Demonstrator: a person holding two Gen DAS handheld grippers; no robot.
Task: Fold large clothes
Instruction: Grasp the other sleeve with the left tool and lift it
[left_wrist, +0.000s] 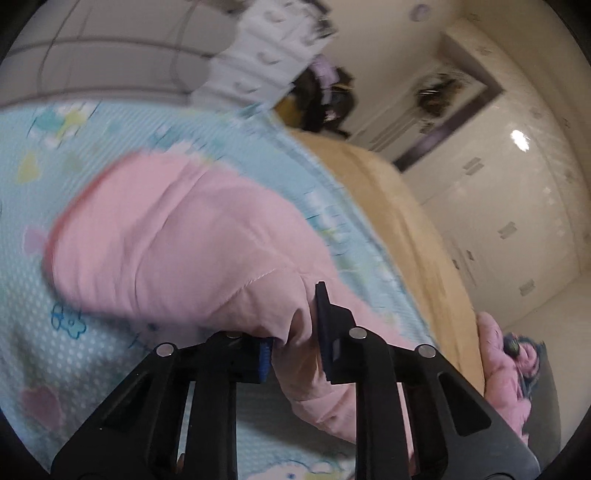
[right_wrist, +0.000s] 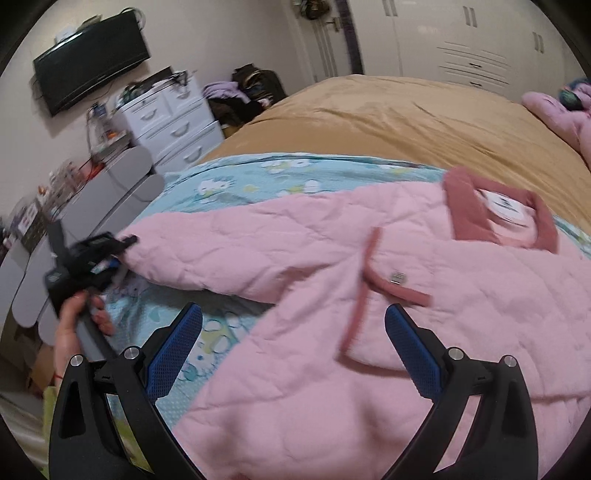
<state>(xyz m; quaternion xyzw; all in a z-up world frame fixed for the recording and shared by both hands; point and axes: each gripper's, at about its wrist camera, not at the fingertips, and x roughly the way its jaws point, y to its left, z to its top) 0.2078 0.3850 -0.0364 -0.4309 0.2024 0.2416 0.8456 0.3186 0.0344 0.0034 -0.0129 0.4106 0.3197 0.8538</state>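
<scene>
Two tools work one pink jacket (right_wrist: 295, 258) spread on the bed (right_wrist: 388, 110). Its sleeve stretches out sideways toward the left tool (left_wrist: 295, 332), which is clenched on the cuff end, the sleeve's long axis running straight away from it. That hand is plainly the nearer for folding the sleeve back across the body. Right tool (right_wrist: 293, 354) hovers released above the chest, gripping nothing.

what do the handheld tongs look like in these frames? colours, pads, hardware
Both tongs, left and right, have matte black plastic arms with triangular cutouts and round silver pivot pins. Finger pads are blue with a fine knurled texture. No cables visible. No sleeve shows; a thin red band sits at the wrist.
</scene>
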